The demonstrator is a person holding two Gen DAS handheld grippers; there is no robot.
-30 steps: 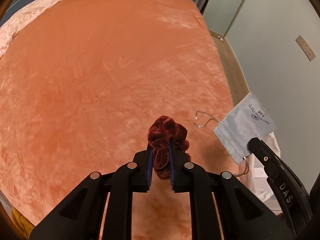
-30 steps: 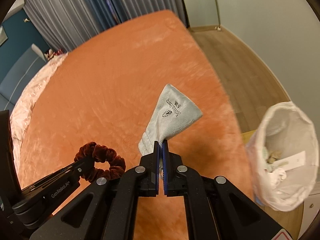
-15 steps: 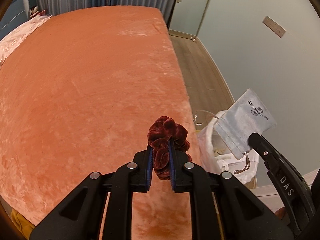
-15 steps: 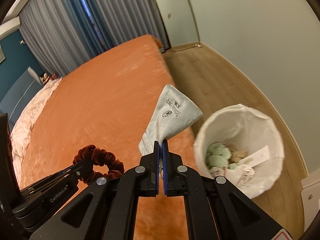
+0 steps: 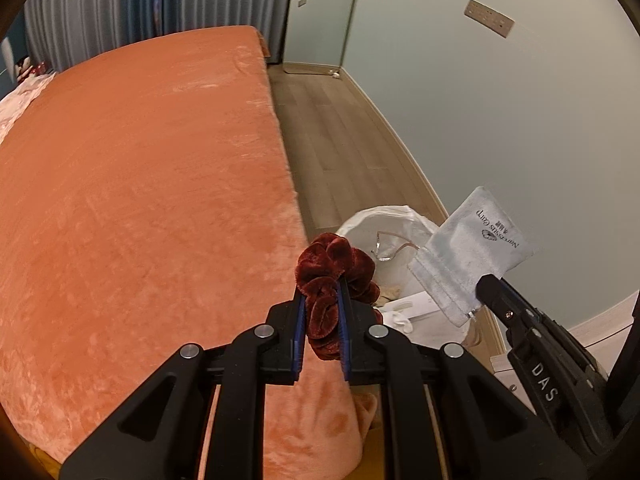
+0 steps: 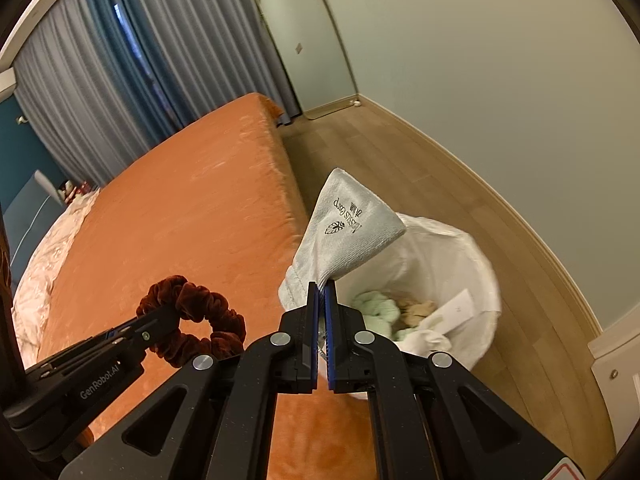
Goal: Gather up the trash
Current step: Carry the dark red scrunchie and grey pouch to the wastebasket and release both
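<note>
Orange bed [image 5: 140, 184], grey curtains [image 6: 120, 80].

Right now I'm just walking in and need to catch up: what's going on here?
A person is clearing trash off the bed with two handheld tongs. The left tongs grip a dark red velvet scrunchie; the right tongs pinch a grey drawstring pouch. Both hang beside the white-lined trash bin, which already holds scraps. Nothing has been released yet.

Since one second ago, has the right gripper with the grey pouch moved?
Yes. The right gripper carried the grey pouch off the orange bed, rightward, to the white-lined trash bin, now right behind the pouch.
</note>
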